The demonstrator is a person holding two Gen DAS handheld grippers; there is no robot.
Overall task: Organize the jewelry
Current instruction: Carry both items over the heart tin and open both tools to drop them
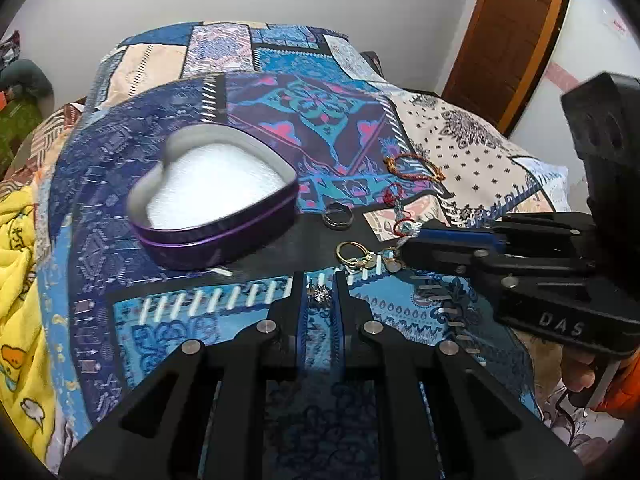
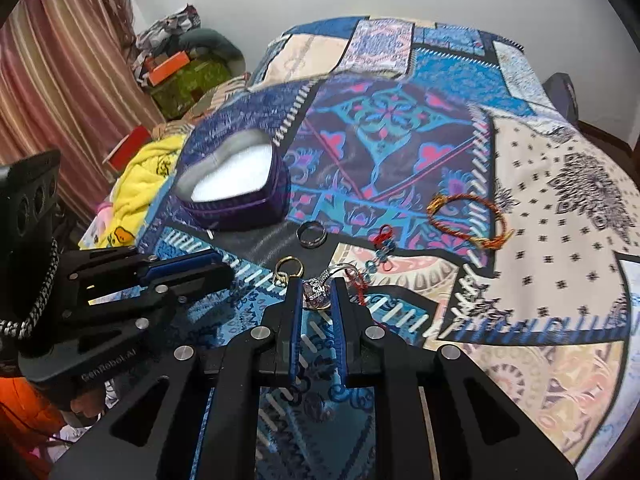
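An open purple heart-shaped tin [image 1: 216, 204] with white lining sits on the patterned bedspread; it also shows in the right wrist view [image 2: 236, 188]. My left gripper [image 1: 319, 286] is shut on a small silver sparkly earring [image 1: 320, 294], right of and below the tin. My right gripper [image 2: 316, 290] is shut on a silver ring with a pale stone [image 2: 318, 292]. Loose nearby lie a gold ring [image 2: 288, 268], a dark band ring [image 2: 311, 234], a red-and-blue charm string [image 2: 380, 252] and an orange thread bracelet [image 2: 468, 220].
A yellow cartoon blanket [image 1: 20, 280] lies at the bed's left edge. A striped curtain [image 2: 60, 80] and cluttered boxes [image 2: 180, 76] stand beyond the bed. A wooden door [image 1: 508, 32] is at the right.
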